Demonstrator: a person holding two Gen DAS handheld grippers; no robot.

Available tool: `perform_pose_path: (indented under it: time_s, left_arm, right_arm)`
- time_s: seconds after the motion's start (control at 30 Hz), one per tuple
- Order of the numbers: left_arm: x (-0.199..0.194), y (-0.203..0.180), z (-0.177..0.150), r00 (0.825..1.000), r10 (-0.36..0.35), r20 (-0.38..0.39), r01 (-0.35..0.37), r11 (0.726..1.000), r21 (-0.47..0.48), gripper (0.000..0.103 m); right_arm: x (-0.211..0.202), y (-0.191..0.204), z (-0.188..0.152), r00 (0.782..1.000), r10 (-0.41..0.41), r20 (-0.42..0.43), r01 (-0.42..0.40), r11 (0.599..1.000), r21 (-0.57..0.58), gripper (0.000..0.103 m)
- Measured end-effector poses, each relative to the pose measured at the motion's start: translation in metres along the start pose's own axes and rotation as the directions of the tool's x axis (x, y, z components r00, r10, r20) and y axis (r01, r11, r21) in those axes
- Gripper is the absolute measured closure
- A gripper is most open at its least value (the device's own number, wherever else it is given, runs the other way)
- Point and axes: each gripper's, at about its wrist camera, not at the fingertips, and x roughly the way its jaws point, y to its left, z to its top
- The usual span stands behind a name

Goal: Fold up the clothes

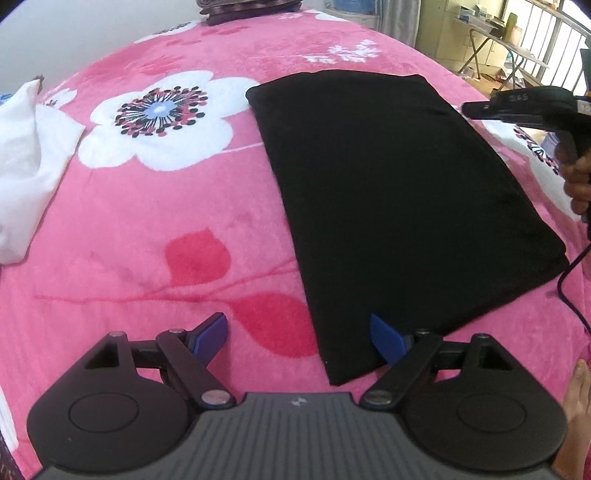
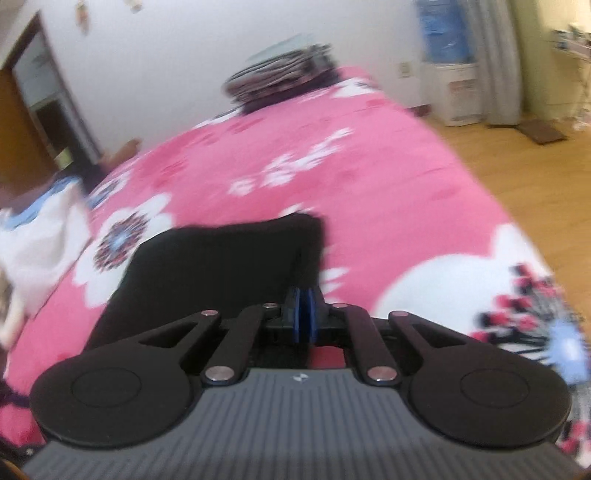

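A black garment [image 1: 399, 206], folded into a long rectangle, lies flat on the pink floral blanket [image 1: 147, 229]. My left gripper [image 1: 298, 336] hangs open over the garment's near left corner. Its right fingertip [image 1: 386, 341] is above the black cloth and its left fingertip [image 1: 211, 331] above the blanket. My right gripper [image 1: 476, 109], held by a hand [image 1: 578, 181], hovers at the garment's far right edge. In the blurred right wrist view the right gripper [image 2: 303, 312] is shut, blue pads together with no cloth between them. The black garment [image 2: 221, 266] lies just ahead of it.
A crumpled white garment [image 1: 29, 166] [image 2: 37, 243] sits at the blanket's left edge. Dark folded items [image 1: 251, 9] [image 2: 280, 81] are stacked at the far end. Wooden floor [image 2: 517, 166] and a water dispenser [image 2: 448, 62] are to the right of the bed.
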Motion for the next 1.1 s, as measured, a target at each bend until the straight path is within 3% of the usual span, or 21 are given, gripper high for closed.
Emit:
perform_pose_path:
  time_s: [0.27,0.5,0.63,1.1]
  left_arm:
    - [-0.001,0.009,0.003,1.000,0.000,-0.029,-0.002,0.998,-0.057,0.017]
    - [-0.006,0.011,0.006,0.999,0.011,-0.052,-0.016,0.995,-0.101,0.016]
    - [-0.012,0.011,0.005,0.999,0.007,-0.037,-0.012,0.993,-0.118,0.010]
    - [-0.022,0.017,0.003,1.000,0.002,-0.027,-0.007,0.982,-0.188,0.007]
  right_arm:
    - [-0.030,-0.007,-0.013,0.999,0.022,0.025,-0.025,0.989,0.147,0.097]
    - [-0.047,0.016,-0.023,0.997,0.072,0.018,-0.074,0.989,0.127,0.097]
    - [-0.053,0.020,-0.024,0.995,0.093,0.018,-0.095,0.984,0.150,0.097]
    - [-0.064,0.036,-0.036,0.994,0.113,-0.012,-0.110,0.985,0.133,0.092]
